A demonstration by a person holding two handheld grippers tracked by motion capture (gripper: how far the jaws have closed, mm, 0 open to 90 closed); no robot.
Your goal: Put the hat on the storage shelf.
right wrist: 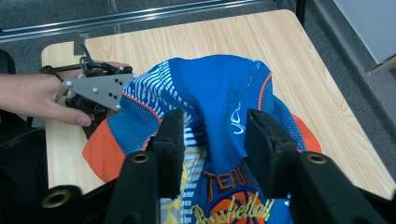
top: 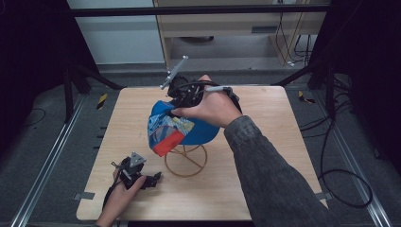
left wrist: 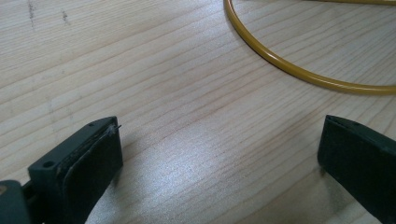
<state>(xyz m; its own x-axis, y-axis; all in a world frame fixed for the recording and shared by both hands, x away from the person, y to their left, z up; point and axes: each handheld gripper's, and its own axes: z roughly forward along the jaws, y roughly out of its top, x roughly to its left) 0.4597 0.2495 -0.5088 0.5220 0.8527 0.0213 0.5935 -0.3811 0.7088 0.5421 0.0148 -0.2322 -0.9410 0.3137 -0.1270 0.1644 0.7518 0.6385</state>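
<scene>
One cap (top: 182, 126), brim lower-left.

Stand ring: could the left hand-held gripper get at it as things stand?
Probably yes. The left hand-held gripper rests on the table with its jaws open, just beside the stand ring, and bare wood lies between them. The cap, held by the right hand-held gripper, hangs above the ring, not on it.
</scene>
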